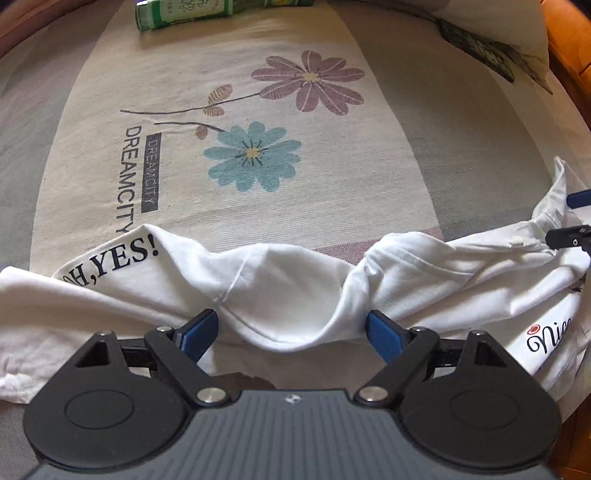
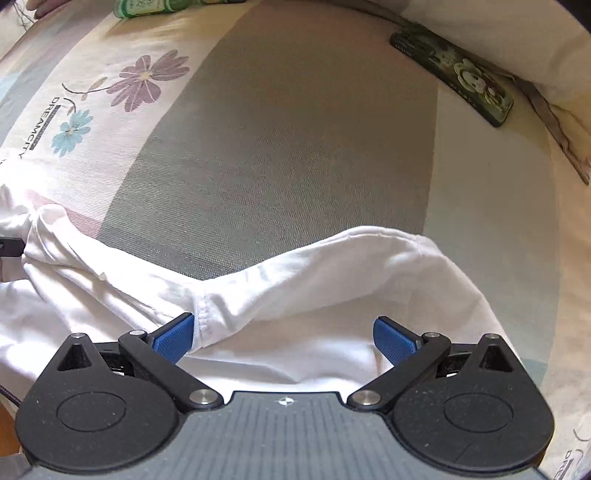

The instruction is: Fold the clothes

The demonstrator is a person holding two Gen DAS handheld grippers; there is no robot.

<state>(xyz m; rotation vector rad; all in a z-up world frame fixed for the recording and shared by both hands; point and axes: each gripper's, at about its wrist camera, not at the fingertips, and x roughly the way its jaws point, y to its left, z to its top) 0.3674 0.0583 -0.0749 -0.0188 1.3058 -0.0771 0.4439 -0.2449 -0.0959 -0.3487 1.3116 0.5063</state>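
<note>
I see one white T-shirt [image 1: 295, 280] lying crumpled across the near part of the bed [image 1: 424, 147], a fold of it between the spread blue pads of my left gripper [image 1: 291, 332], unpinched. My right gripper [image 2: 284, 336] stands equally spread over the sleeve end [image 2: 369, 266]. Both point steeply down. Far side: one green bottle [image 1: 177, 11], one dark phone case [image 2: 458, 74].

1. Spread across both views: a bed sheet [image 1: 295, 177] in broad cream and grey-green bands, printed with a mauve flower [image 1: 310, 79], a blue flower [image 1: 253, 155] and the word DREAMCITY.
2. Along the far edge: green packages [image 1: 184, 11].
3. Toward the far right: a dark patterned case [image 2: 458, 74] beside a pale pillow [image 2: 498, 40].
4. Warm daylight on the cream fabric; orange-brown wood [image 1: 572, 48] at the right margin.
</note>
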